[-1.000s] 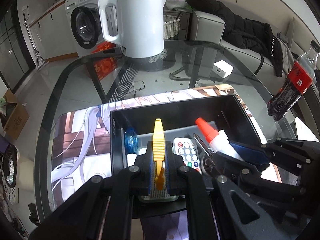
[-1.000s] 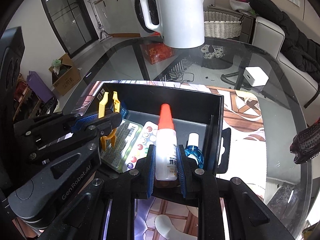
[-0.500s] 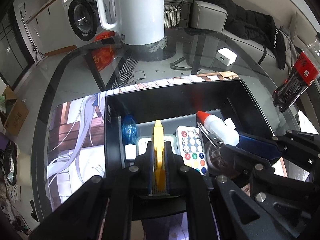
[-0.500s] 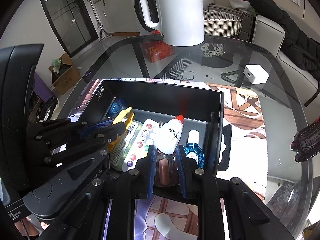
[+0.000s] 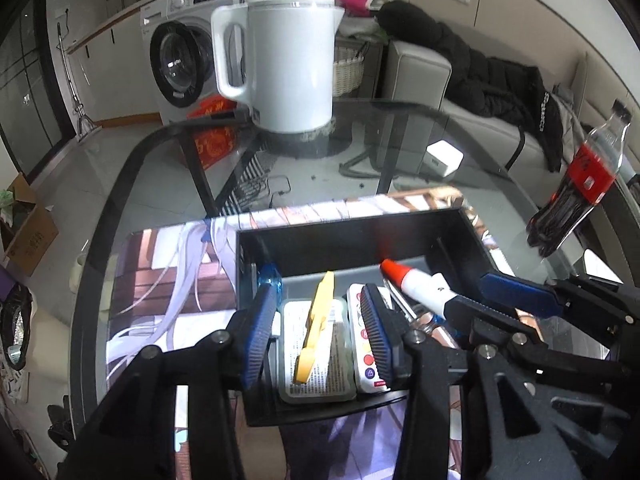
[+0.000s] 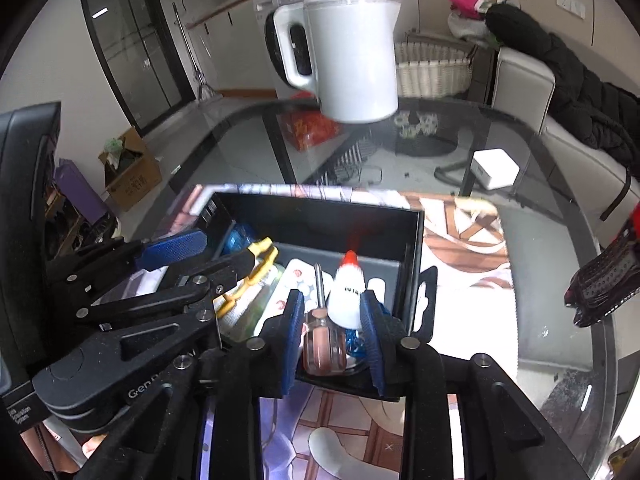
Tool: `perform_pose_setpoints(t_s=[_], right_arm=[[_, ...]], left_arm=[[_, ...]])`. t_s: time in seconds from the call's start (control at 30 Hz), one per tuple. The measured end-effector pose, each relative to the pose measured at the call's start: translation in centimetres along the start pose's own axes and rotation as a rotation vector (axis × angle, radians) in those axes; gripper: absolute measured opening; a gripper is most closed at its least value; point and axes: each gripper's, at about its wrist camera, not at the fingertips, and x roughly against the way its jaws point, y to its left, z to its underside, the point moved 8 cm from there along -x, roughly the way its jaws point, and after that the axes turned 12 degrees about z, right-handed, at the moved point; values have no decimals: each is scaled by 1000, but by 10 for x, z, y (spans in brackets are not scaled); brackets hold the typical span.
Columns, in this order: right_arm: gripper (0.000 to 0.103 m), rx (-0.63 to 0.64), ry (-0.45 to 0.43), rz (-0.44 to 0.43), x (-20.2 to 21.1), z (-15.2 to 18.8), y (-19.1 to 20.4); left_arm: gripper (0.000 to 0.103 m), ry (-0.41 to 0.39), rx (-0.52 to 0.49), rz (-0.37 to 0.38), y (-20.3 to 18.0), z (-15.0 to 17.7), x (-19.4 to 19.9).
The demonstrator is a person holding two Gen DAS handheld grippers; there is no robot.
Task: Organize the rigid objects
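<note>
A: Yellow clip (image 5: 316, 328), slim, lies on the card inside the black box (image 5: 360, 236), left of the red-capped glue bottle (image 5: 416, 285).
B: Left tool (image 5: 320, 320) spread wide, released; right tool (image 6: 332, 316) likewise gapes, gripping nothing.

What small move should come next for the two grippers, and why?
Probably lift both grippers straight up out of the black box. The left gripper is open, with the yellow clip lying free on the card, and the right gripper is open around the glue bottle resting inside.
</note>
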Motion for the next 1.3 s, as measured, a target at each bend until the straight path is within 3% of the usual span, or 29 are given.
perform_pose_setpoints(t_s=[0.17,0.27,0.43,0.5,0.63,0.83,1.0,1.13,1.3], right_arm=[[52,-43,-154,-7,36,-10,-7],[67,-60,-233,4,55,-12,-10],[86,-67,-359,-14,85,-10,-12],[87,-65,-383,1,92,-6,-12],[87,-80,-397,98,100,11,-16],[87,-166,-455,214,112,35,-31],[87,-116,-503,177,112,38,-31],[89,-108,-524,159,115,36,-29],[91,-116,-556,181,123,31,-31]], left_arm=[[47,-126,-8,-8,-3,-10,32],[52,-202,-19,-32,-5,-13,51],[81,-332,-37,-64,-8,-9,84],[88,-394,-54,-81,-9,-6,96],[103,-543,-25,-213,-4,11,119],[103,-525,-63,-218,-9,38,127],[103,-575,-91,-166,-11,48,145],[103,-542,-101,-146,-12,51,144],[103,-577,-128,-170,-17,53,153]])
